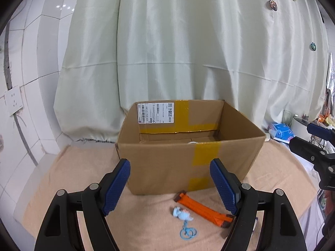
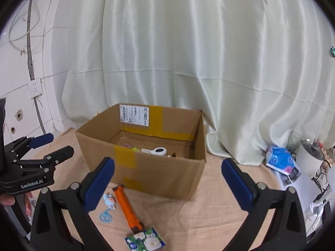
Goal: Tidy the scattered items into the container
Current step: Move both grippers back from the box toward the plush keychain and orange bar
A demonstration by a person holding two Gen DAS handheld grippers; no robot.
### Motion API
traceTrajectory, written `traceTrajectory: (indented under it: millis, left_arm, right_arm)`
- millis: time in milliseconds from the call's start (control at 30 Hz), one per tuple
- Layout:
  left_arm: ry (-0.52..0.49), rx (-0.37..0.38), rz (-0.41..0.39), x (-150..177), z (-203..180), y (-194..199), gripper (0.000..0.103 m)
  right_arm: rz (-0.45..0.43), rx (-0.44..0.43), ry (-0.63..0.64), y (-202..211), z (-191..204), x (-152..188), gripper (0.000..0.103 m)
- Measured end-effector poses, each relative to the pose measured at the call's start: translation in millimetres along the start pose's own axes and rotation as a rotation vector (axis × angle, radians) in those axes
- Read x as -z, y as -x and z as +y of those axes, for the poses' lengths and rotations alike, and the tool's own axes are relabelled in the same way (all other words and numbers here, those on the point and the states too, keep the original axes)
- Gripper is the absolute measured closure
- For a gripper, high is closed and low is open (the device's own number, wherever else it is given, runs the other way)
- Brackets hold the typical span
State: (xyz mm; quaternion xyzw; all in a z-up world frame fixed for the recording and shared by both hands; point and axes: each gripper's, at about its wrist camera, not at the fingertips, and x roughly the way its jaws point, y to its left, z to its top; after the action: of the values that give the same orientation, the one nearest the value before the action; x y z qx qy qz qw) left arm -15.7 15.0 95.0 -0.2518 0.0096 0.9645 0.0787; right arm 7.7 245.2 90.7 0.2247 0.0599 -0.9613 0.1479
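Observation:
An open cardboard box (image 1: pixel 163 163) (image 2: pixel 167 173) with yellow tape stands on the peach cloth. Inside it lie a white oval object (image 2: pixel 156 151) and small colourful items. In front of the box lie an orange strap (image 1: pixel 204 209) (image 2: pixel 126 206), a light-blue keychain toy with a cord (image 1: pixel 182 213) (image 2: pixel 109 201), and a green packet with white flowers (image 2: pixel 145 239). My left gripper (image 1: pixel 170 187) is open and empty, above the cloth before the box. My right gripper (image 2: pixel 167 185) is open and empty, above the cloth to the right of the items.
A pale curtain (image 1: pixel 167 52) hangs behind the box. A blue tissue pack (image 2: pixel 280 160), a glass and a white appliance (image 2: pixel 309 161) stand at the right. A tiled wall with a socket (image 1: pixel 13 102) is at the left. The cloth-covered table (image 2: pixel 209 219) ends near me.

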Motion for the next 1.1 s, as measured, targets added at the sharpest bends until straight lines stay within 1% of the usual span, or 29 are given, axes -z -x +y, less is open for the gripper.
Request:
traceTrajectory:
  millis: [100, 233, 433, 633, 700, 767, 833, 933, 1033, 1100]
  left_arm:
    - [0.005, 0.014, 0.017, 16, -1, 1, 0.024]
    - [-0.001, 0.014, 0.054, 39, -3, -9, 0.024]
    - [0.03, 0.025, 0.109, 76, 3, -30, 0.024]
    - [0.042, 0.024, 0.167, 103, 4, -53, 0.024]
    - [0.036, 0.021, 0.184, 110, 2, -61, 0.024]
    - [0.037, 0.021, 0.204, 115, 2, -69, 0.024]
    - [0.03, 0.036, 0.213, 121, 1, -76, 0.024]
    - [0.004, 0.03, 0.235, 125, -5, -87, 0.024]
    - [-0.026, 0.016, 0.256, 128, -10, -100, 0.024]
    - [-0.04, -0.001, 0.275, 131, -12, -109, 0.024]
  right_arm:
    - [0.011, -0.008, -0.005, 2, 0, 15, 0.0]
    - [0.037, -0.01, 0.0, -2, 2, 37, 0.0]
    - [0.079, -0.026, -0.018, -15, 3, 66, 0.0]
    - [0.126, -0.055, -0.017, -33, 10, 91, 0.0]
    - [0.143, -0.06, -0.017, -39, 12, 97, 0.0]
    - [0.18, -0.073, -0.024, -48, 12, 104, 0.0]
    - [0.182, -0.088, -0.03, -52, 13, 108, 0.0]
    - [0.191, -0.113, -0.034, -58, 12, 112, 0.0]
    - [0.216, -0.099, -0.027, -65, 11, 114, 0.0]
    - [0.216, -0.098, -0.03, -67, 9, 115, 0.0]
